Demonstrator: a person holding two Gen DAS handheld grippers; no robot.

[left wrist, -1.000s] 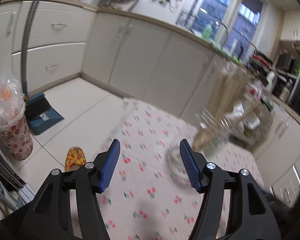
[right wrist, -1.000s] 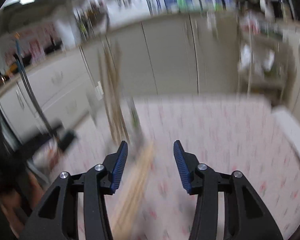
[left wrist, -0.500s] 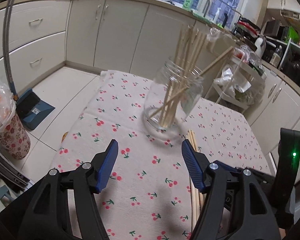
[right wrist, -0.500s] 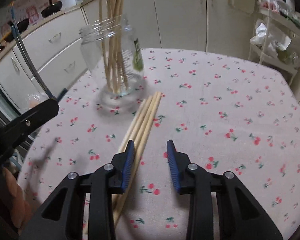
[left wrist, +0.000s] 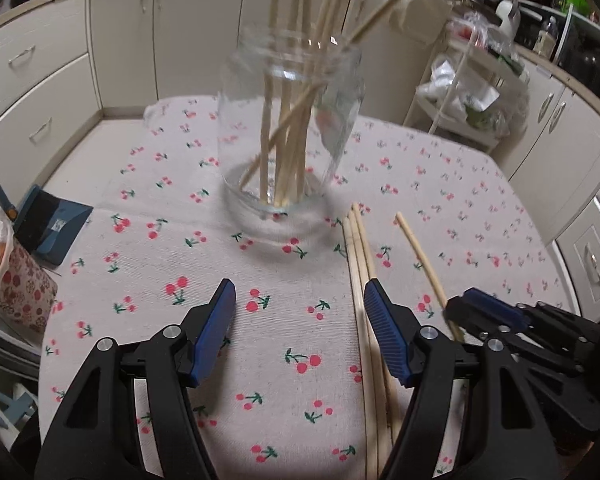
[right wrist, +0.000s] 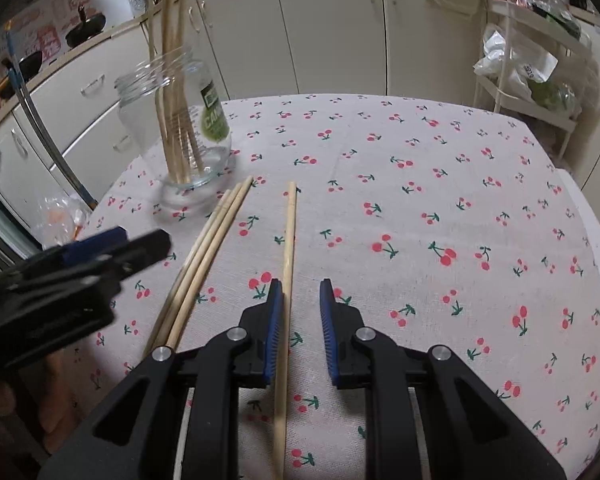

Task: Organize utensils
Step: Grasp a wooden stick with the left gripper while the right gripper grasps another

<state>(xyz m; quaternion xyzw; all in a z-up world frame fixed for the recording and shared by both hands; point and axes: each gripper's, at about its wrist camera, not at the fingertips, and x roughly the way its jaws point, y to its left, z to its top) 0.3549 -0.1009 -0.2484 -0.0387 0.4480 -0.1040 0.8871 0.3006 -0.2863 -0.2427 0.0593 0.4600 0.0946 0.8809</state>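
A clear glass jar [left wrist: 290, 128] holding several wooden chopsticks stands on the cherry-print tablecloth [left wrist: 148, 200]; it also shows in the right wrist view [right wrist: 180, 136]. Three chopsticks [left wrist: 362, 264] lie side by side to its right, seen too in the right wrist view [right wrist: 204, 256]. A single chopstick [right wrist: 288, 240] lies apart, running between my right gripper's [right wrist: 300, 300] jaws against the left pad; the jaws stand narrowly open around it. This chopstick shows in the left wrist view [left wrist: 418, 252]. My left gripper [left wrist: 298, 304] is open and empty, in front of the jar.
Cream kitchen cabinets [left wrist: 172, 28] surround the table. A wire rack with bags [right wrist: 528, 68] stands behind the table. A dustpan [left wrist: 48, 228] and a bagged bin [left wrist: 4, 264] sit on the floor at left. The table edge runs at right [right wrist: 588, 208].
Both grippers have moved forward toward the jar. One chopstick now lies apart from the bundle, between my right gripper's jaws, which have lowered to it.
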